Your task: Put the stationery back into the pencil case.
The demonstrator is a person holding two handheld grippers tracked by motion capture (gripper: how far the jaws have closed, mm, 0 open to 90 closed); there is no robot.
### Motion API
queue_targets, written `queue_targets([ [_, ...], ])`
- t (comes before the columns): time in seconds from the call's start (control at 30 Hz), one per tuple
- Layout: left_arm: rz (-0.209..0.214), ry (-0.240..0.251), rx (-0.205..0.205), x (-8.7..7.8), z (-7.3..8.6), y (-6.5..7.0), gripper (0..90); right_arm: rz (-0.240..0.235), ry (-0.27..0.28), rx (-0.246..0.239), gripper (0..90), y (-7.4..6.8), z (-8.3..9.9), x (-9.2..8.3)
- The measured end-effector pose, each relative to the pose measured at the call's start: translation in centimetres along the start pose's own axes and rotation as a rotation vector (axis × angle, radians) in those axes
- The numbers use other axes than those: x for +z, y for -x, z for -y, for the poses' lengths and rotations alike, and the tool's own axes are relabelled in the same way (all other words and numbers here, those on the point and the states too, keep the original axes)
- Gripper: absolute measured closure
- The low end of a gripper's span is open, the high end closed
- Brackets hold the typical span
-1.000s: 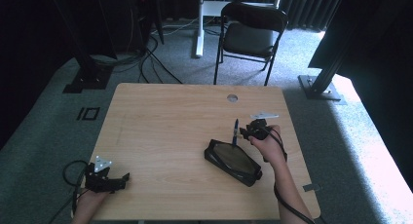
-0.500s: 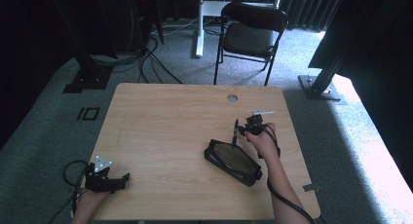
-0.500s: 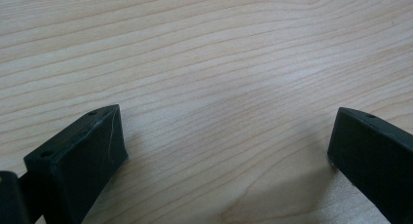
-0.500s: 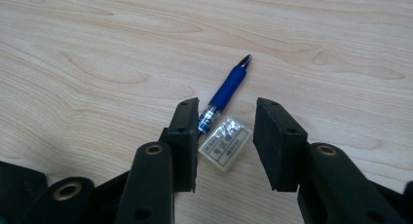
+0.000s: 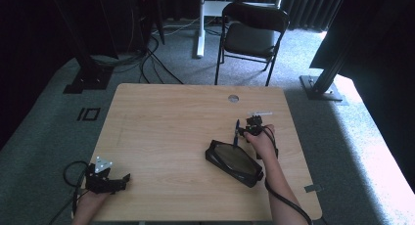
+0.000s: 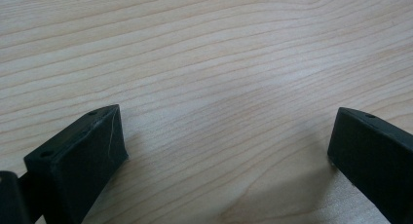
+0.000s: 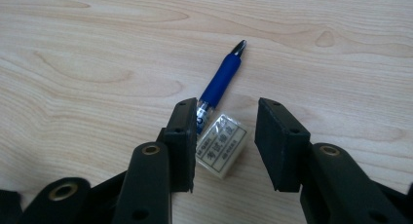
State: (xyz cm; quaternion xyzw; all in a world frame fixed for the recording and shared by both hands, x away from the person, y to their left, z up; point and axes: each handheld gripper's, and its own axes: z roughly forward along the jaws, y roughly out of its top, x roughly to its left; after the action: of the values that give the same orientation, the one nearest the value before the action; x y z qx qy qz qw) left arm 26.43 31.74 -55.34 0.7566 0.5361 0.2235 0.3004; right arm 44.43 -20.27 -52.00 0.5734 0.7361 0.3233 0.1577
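With my right gripper [image 7: 224,146] parted around the eraser [image 7: 221,145], I should lower squarely and close only on it, keeping the blue pen [image 7: 220,80] clear

Your table [image 7: 97,48] is pale wood with a smooth, matt grain. The pen [image 7: 220,80] before you has a blue rubbery-looking grip and a shiny metal tip. The eraser [image 7: 221,143] wears a printed paper sleeve. Your case [image 5: 235,161] looks like dark plastic with a glossy top. The chair [image 5: 252,36] seat looks matt black.
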Motion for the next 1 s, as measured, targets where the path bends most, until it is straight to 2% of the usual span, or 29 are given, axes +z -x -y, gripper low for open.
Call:
queue_targets([
  [0.23,0.0,0.0,0.0,0.0,0.0,0.0,0.5,0.01,-0.026,0.016,59.6,0.1,0.1,0.7],
  [0.4,0.0,0.0,0.0,0.0,0.0,0.0,0.6,-0.004,-0.031,0.036,59.9,0.2,0.1,0.9],
  [0.57,0.0,0.0,0.0,0.0,0.0,0.0,0.6,0.013,-0.042,0.019,60.2,0.2,0.2,1.2],
  [0.63,0.0,0.0,0.0,0.0,0.0,0.0,0.5,0.009,-0.049,0.028,60.3,0.2,0.3,1.2],
  [0.73,0.0,0.0,0.0,0.0,0.0,0.0,0.5,0.02,-0.057,0.021,64.1,0.4,0.4,1.2],
  [0.77,0.0,0.0,0.0,0.0,0.0,0.0,0.5,0.019,-0.059,0.024,67.0,0.4,0.5,1.2],
  [1.0,0.0,0.0,0.0,0.0,0.0,0.0,0.5,0.03,-0.069,-0.001,68.3,1.1,0.6,0.4],
])
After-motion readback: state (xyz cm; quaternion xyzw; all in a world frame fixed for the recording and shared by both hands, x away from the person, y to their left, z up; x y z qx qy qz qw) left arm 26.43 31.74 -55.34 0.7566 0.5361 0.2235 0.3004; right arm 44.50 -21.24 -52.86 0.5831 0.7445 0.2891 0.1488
